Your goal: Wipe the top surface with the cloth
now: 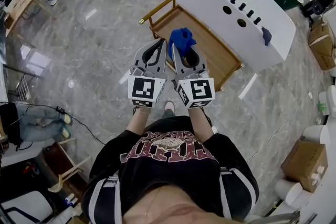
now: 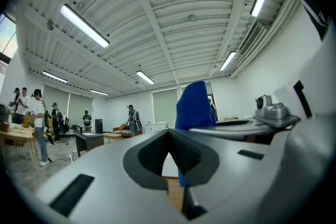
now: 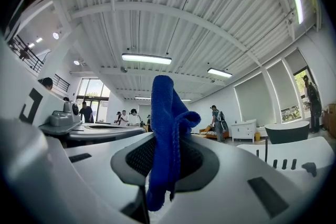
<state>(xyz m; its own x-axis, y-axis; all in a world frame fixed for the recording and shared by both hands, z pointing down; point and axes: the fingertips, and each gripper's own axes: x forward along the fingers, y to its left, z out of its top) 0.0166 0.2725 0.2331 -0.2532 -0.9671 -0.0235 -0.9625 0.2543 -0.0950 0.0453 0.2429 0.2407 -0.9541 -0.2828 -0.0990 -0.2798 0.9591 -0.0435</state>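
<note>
Head view: blue terry cloth [image 1: 182,39] hangs pinched in the right tool [image 1: 177,49], above the wooden surface [image 1: 210,52]. Left gripper view: left tool [image 2: 169,136] is closed, empty. Right gripper view: only a fold is gripped; wiping drag could pull it free.

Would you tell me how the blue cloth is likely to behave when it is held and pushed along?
It is probably floppy: the blue cloth folds and droops over itself where the right hand-held gripper pinches it. It looks light, standing bunched above the jaws. Its fuzzy pile suggests drag, so it may bunch when pushed.
</note>
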